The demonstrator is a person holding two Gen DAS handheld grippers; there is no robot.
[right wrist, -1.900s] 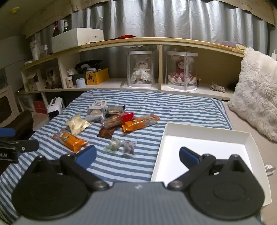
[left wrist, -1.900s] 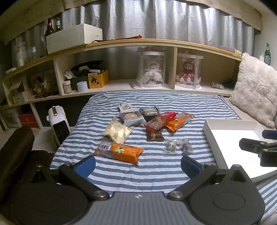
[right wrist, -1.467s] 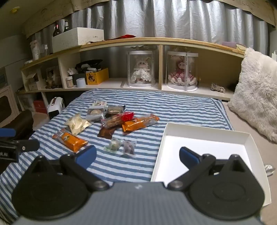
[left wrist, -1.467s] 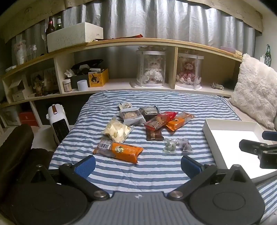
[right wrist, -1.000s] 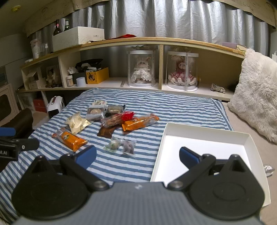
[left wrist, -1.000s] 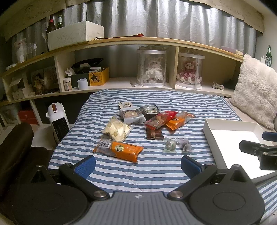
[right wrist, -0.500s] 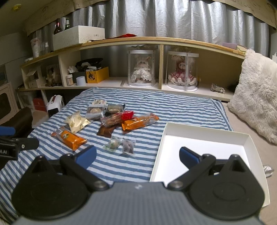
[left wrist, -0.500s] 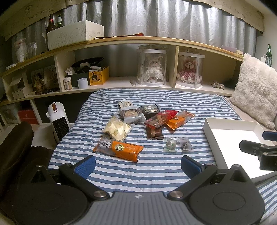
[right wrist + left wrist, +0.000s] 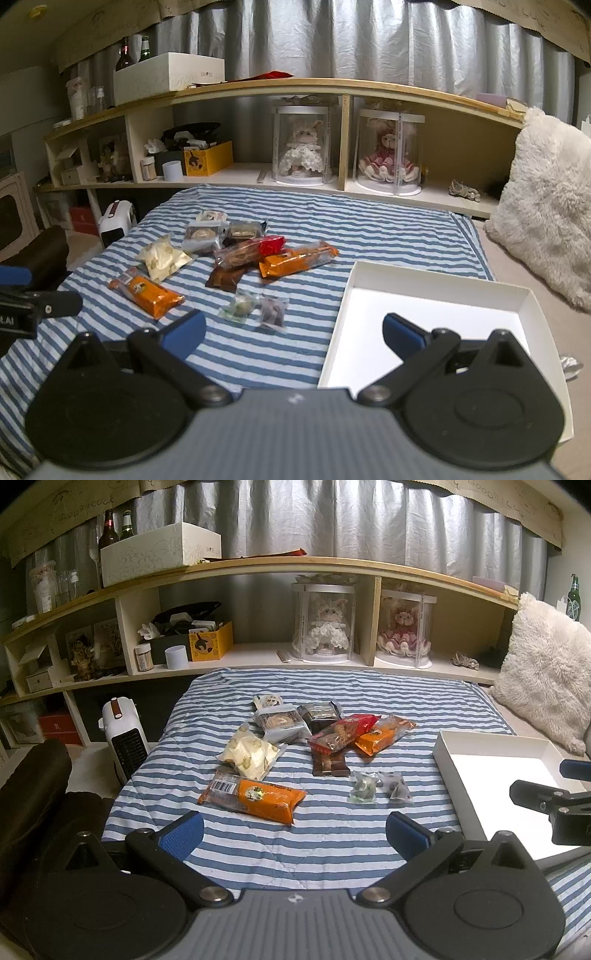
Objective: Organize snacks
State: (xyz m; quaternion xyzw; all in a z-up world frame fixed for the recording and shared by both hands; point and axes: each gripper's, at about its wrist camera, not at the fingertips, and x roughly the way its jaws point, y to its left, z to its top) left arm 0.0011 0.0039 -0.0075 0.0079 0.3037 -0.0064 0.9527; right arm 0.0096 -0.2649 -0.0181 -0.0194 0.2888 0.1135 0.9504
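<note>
Several snack packets lie on a blue-striped bedspread (image 9: 332, 686). Nearest my left gripper (image 9: 294, 832) is an orange packet (image 9: 255, 798), with a pale yellow bag (image 9: 251, 755) behind it. Two small clear packets (image 9: 380, 787) lie to the right, and a red packet (image 9: 341, 733) overlaps a brown bar (image 9: 328, 764). An empty white tray (image 9: 491, 771) sits at the right. Both grippers hover open and hold nothing. My right gripper (image 9: 293, 332) faces the tray (image 9: 436, 314), with the small packets (image 9: 255, 308) and the orange packet (image 9: 147, 290) to its left.
A wooden shelf unit (image 9: 258, 657) with two boxed dolls runs behind the bed. A fluffy white pillow (image 9: 543, 672) leans at the right. A small white heater (image 9: 123, 734) stands on the floor at the left, beside a dark rolled cushion (image 9: 33, 771).
Both views have drifted only slightly; the snacks, the tray and both grippers stay as they were.
</note>
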